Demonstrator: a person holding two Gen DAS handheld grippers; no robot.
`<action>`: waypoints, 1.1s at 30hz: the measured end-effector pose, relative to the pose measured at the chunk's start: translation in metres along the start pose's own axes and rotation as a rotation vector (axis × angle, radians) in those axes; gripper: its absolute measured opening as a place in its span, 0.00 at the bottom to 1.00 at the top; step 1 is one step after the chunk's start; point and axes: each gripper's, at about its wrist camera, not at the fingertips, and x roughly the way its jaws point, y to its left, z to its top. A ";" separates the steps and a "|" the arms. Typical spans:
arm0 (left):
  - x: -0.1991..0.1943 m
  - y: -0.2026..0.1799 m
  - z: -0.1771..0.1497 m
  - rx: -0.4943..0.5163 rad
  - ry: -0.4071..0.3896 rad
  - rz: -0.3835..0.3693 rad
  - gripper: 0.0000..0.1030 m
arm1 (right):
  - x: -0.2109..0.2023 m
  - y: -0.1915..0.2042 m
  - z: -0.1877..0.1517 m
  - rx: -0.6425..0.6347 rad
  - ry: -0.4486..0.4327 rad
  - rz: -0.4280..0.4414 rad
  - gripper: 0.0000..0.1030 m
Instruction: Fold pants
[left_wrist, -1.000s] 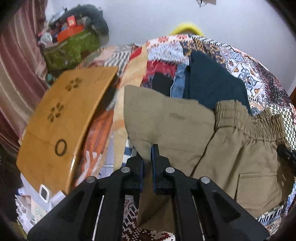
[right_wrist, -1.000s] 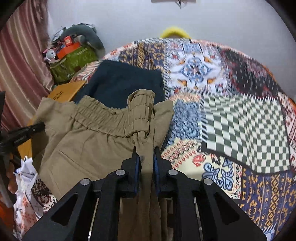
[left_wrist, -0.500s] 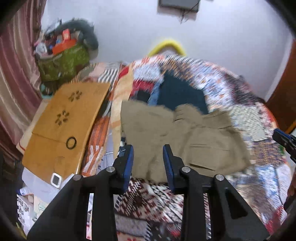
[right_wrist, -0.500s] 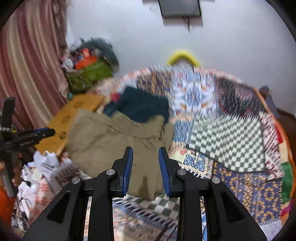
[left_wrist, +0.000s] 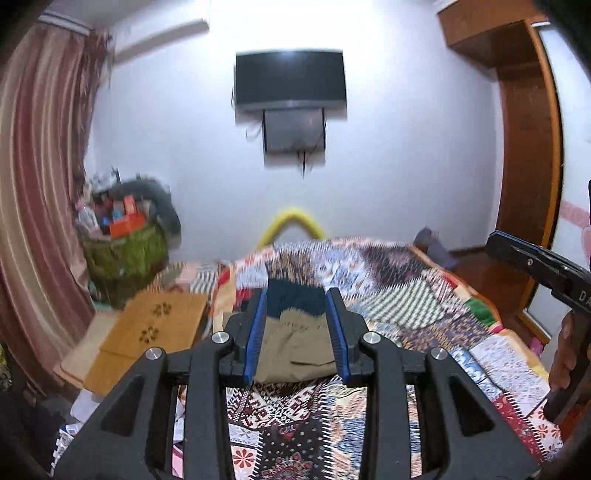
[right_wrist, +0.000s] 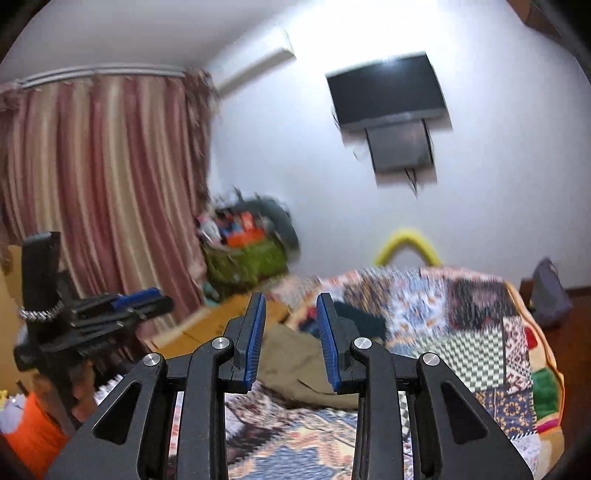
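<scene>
The khaki pants (left_wrist: 295, 350) lie folded in a compact stack on the patchwork bedspread (left_wrist: 406, 302), well ahead of and below both grippers. My left gripper (left_wrist: 297, 295) is held high above the bed. Its jaws are opening and nothing is between the blue pads. In the right wrist view the pants (right_wrist: 295, 365) show beyond my right gripper (right_wrist: 290, 300), which is open and empty. Each gripper also shows in the other view: the right gripper (left_wrist: 535, 266) at the right edge in a hand, the left gripper (right_wrist: 110, 306) at the left.
A dark teal garment (left_wrist: 291, 299) lies on the bed behind the pants. A wooden board (left_wrist: 155, 328) and a cluttered green bag (left_wrist: 125, 254) stand left of the bed, by the striped curtain (right_wrist: 92, 184). A television (left_wrist: 290, 79) hangs on the far wall.
Both grippers let go of the khaki pants, opened, and rose back and away from the bed. The views now tilt up to the wall; the pants lie folded below.
</scene>
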 end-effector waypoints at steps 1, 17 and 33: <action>-0.016 -0.004 -0.001 -0.006 -0.027 -0.001 0.38 | -0.009 0.008 -0.001 -0.022 -0.018 -0.007 0.25; -0.116 -0.037 -0.021 -0.021 -0.187 0.067 0.98 | -0.059 0.038 -0.019 -0.045 -0.097 -0.147 0.91; -0.114 -0.031 -0.030 -0.059 -0.167 0.051 1.00 | -0.068 0.040 -0.030 -0.066 -0.088 -0.188 0.99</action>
